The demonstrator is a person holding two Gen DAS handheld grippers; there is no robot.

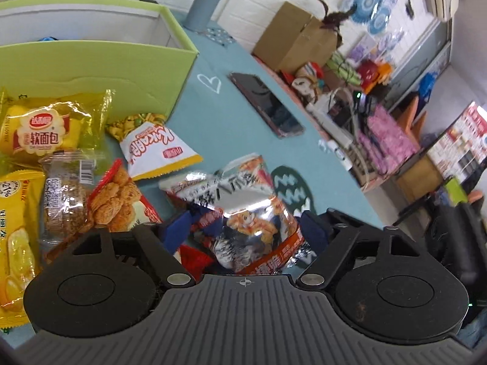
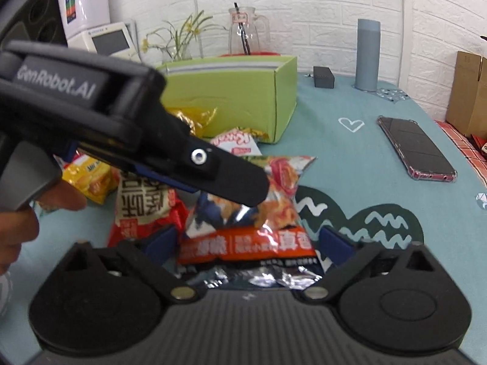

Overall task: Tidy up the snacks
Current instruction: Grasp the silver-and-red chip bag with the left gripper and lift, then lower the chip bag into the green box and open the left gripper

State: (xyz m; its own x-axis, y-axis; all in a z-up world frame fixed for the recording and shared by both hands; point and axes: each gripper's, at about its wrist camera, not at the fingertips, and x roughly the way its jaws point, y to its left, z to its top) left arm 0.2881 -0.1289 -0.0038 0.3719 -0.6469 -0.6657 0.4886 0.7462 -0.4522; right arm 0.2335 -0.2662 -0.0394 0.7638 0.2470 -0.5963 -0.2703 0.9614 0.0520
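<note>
We see a silver and orange snack bag (image 2: 249, 228) lying on the teal tablecloth (image 2: 350, 158), near the front of the table and just right of a loose heap of other packets. Both tools meet at this bag. The right gripper (image 2: 248, 243) has its blue pads on either side of the bag's near end; the foil looks crumpled between them, so we read its fingers as pinching the bag. The left gripper (image 1: 243, 231) reaches in from the left, and in its own view the same bag sits between its blue pads, which look pressed against the foil on both sides. A hand (image 2: 18, 222) at the left edge works that tool's trigger.

Just left of the bag lies a red and white packet (image 2: 143, 210), with a yellow bread packet (image 1: 39, 127), a clear-wrapped cake (image 1: 65, 194), a fried-snack packet (image 1: 118, 200) and a white and yellow pea packet (image 1: 152, 149) beyond it. Farther back stands an open green box (image 2: 243, 91), touching the far packets. To the right, well apart, a phone (image 2: 417, 152) lies flat on the cloth. A grey cylinder (image 2: 368, 54) stands at the far right by the white brick wall, a glass jug (image 2: 246, 33) behind the box.
</note>
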